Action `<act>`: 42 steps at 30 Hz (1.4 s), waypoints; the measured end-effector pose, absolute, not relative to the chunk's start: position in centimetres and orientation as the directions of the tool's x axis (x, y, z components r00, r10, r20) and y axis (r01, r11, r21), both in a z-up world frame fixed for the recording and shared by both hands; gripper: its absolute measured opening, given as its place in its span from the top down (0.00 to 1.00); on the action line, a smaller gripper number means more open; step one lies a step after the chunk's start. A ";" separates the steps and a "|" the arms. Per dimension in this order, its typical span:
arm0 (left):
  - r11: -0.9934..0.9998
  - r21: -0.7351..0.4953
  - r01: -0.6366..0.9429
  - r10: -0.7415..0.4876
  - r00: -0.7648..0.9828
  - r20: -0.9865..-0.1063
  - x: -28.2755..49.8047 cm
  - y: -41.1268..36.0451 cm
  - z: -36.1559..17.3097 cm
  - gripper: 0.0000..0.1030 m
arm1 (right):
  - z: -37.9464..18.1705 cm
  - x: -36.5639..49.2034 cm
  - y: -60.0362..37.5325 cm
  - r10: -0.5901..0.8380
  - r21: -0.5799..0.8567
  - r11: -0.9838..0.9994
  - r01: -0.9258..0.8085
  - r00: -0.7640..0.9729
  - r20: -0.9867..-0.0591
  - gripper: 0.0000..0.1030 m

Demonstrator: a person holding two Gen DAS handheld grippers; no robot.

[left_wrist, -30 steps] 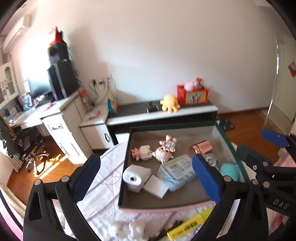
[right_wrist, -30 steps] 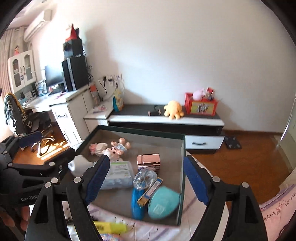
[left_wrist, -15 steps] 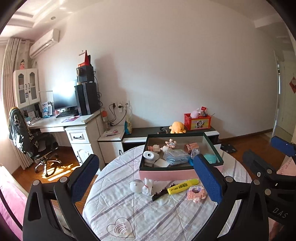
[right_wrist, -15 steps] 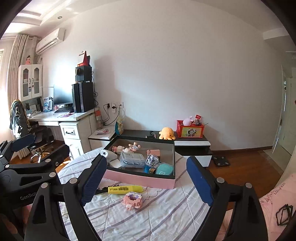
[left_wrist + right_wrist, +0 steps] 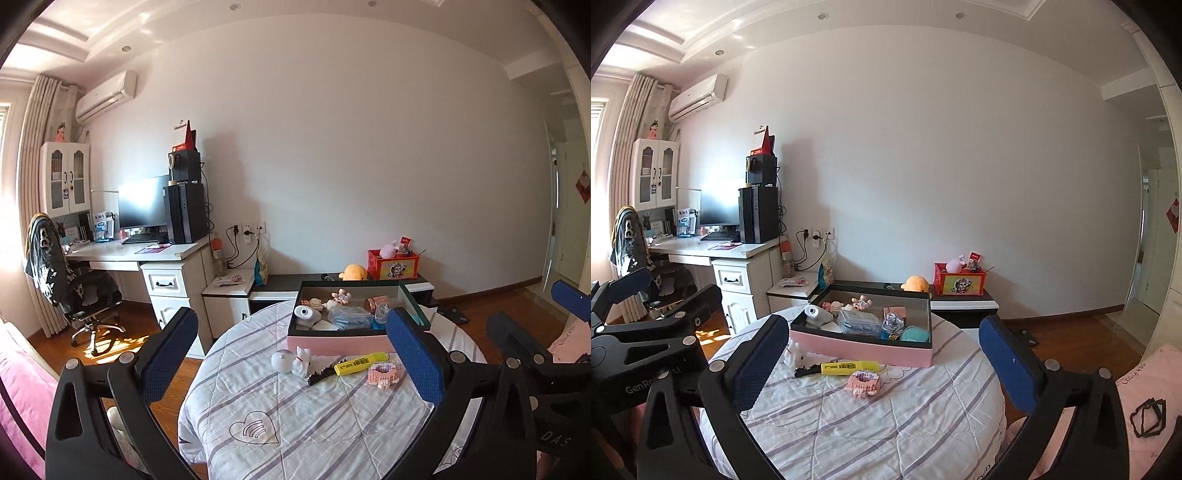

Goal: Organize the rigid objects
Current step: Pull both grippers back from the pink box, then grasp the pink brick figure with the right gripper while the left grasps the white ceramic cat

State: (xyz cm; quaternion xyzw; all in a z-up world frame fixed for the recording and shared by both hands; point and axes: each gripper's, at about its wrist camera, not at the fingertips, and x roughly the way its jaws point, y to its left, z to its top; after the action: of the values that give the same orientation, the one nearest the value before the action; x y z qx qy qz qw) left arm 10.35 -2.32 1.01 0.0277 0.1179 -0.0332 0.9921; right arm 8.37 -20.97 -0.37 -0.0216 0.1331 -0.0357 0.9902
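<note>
left gripper (image 5: 291, 354): fingers spread wide, nothing between them, held well back from the table
right gripper (image 5: 882, 363): also spread wide and empty, well back; its body shows at far right of the left wrist view
box (image 5: 340, 341): pink-sided, dark-rimmed, open top, on the far part of the table
in box: white camera-like gadget (image 5: 304, 313), clear plastic case (image 5: 349, 318), copper-coloured can (image 5: 373, 303), small figurines (image 5: 340, 295), teal case (image 5: 915, 335)
left on table: white ball (image 5: 281, 361) touching white rabbit figure (image 5: 303, 363), black comb-like clip (image 5: 321, 376), yellow highlighter (image 5: 364, 363), pink block toy (image 5: 384, 374); all just near side of the box, close together
progress: roughly half, judging by count; several things boxed, five loose items left to pick
next: either tool would need to come in toward the loose cluster; the highlighter and the clip touch end to end, so picking one may drag the other
surface: round table (image 5: 295, 435) under a quilted white cover with purple stripes and a heart motif; soft, small things may sink or tip
room: bedroom or study; desk with monitor (image 5: 142, 201) and PC tower far left, office chair, wall air conditioner (image 5: 106, 96), low cabinet with yellow plush (image 5: 354, 272) and red toy bin (image 5: 392, 264) behind the table, wood floor
</note>
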 end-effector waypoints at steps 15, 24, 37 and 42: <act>0.998 0.058 0.016 -0.006 0.983 -0.184 8.2 -1.7 1.4 0.00 | 0.1 6.9 -20.2 -0.047 -0.047 0.998 0.037 0.970 -0.237 0.00; 0.998 0.059 0.003 0.008 0.983 -0.182 8.3 -1.6 0.9 0.00 | -0.4 7.3 -20.0 -0.042 -0.052 0.998 0.030 0.969 -0.244 0.00; 0.998 0.061 0.018 -0.002 0.970 -0.242 10.5 -2.0 -1.0 0.00 | -1.7 8.8 -20.1 -0.041 -0.055 0.998 0.026 0.954 -0.296 0.00; 0.998 0.048 0.051 -0.034 0.950 -0.310 12.3 -1.9 -2.8 0.00 | -3.1 10.2 -20.3 -0.032 -0.052 0.999 0.015 0.940 -0.339 0.00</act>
State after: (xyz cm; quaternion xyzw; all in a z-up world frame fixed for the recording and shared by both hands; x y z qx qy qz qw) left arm 12.28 -1.87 -2.77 0.0276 0.1562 -0.0216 0.9871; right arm 10.23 -20.32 -3.12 -0.0241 0.1724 -0.0118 0.9847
